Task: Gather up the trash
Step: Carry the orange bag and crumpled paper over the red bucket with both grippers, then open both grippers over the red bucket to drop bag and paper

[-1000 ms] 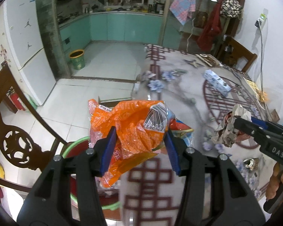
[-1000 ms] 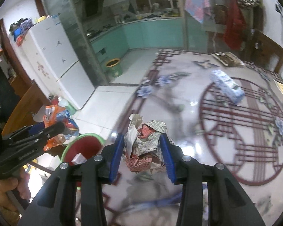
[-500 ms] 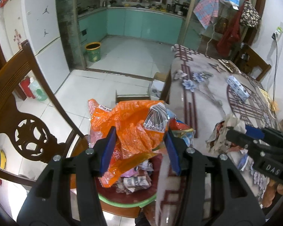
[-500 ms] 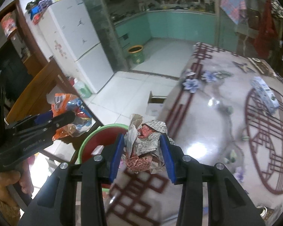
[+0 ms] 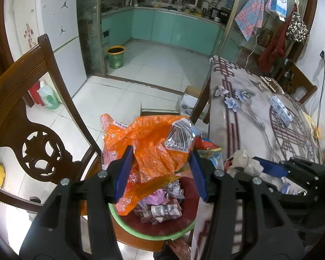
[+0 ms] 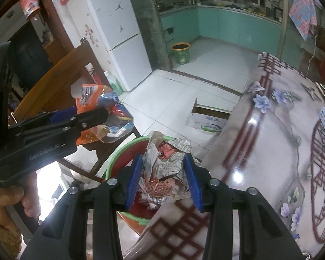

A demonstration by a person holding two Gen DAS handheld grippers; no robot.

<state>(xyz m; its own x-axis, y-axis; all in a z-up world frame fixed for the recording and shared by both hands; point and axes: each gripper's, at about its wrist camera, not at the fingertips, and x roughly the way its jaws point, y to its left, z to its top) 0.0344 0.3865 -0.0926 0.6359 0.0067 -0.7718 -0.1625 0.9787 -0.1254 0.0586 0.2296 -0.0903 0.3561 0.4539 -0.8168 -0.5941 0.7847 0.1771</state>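
In my left wrist view, the left gripper (image 5: pixel 160 171) sits at centre frame, its blue pads clamped on a crumpled orange snack wrapper (image 5: pixel 145 151), which hangs over the red bin with a green rim (image 5: pixel 140 230) at lower centre. That bin holds crumpled paper and wrappers. My right gripper (image 6: pixel 164 182) is pinched onto a wad of crumpled newspaper (image 6: pixel 169 158) at lower centre of the right wrist view, right over the same bin's rim (image 6: pixel 110 166), at the edge of the patterned table (image 6: pixel 270 151) filling the right side. A wooden chair (image 5: pixel 21 112) stands at left, and a small blue-and-white box (image 5: pixel 280 110) lies on the table at right.
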